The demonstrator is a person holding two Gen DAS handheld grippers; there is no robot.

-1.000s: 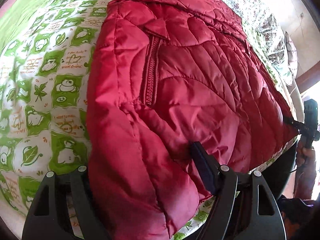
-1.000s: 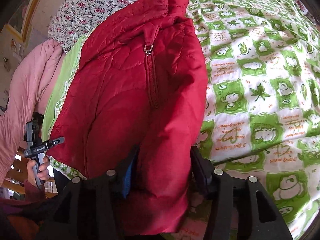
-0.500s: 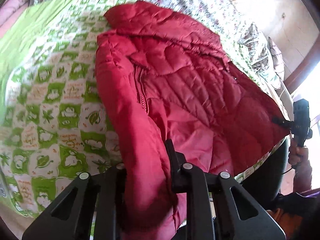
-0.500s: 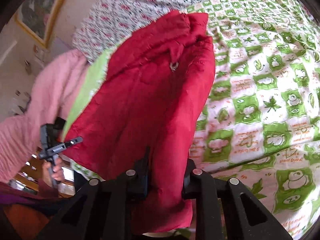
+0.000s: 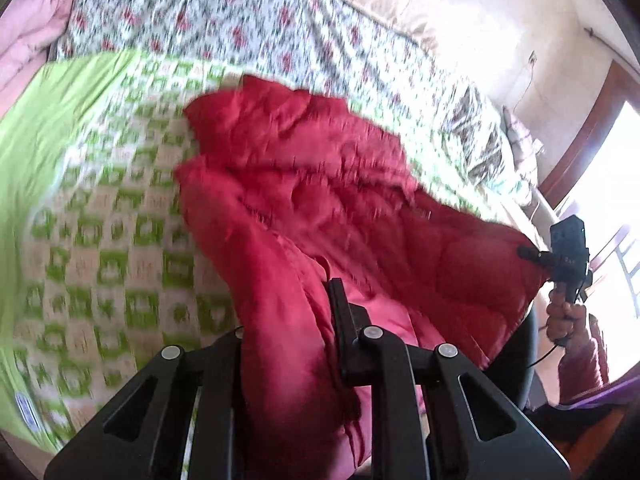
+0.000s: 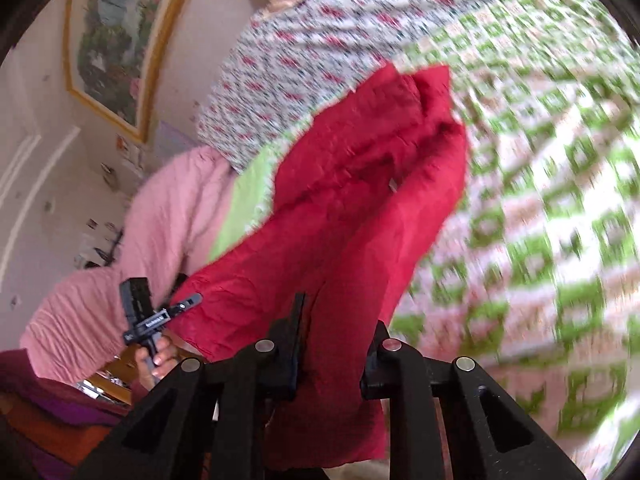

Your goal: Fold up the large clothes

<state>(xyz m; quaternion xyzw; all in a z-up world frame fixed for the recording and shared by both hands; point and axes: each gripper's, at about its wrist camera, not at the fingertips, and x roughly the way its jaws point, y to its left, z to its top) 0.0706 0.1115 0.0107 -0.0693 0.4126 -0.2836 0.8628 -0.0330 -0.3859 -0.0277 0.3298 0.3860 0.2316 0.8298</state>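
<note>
- Jacket (image 5: 340, 208) hem, flat on the green checked bedspread (image 5: 100, 240) a second ago, now hangs lifted above it (collar end still resting).
- Left gripper (image 5: 288, 320) and right gripper (image 6: 336, 332), jaws just closed, each pinch a hem corner.

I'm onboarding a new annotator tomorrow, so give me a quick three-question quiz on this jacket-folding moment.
1. True or false: the red jacket lies wholly flat on the green checked bedspread.
2. Which grippers are clamped on jacket fabric? A) left only B) right only C) both
3. Fill in: in the right wrist view, the bundle left of the jacket is a ____ blanket.

Key:
1. False; its near edge is raised, pinched by the left gripper and right gripper, whose jaws have just been closing on it.
2. C
3. pink
</note>
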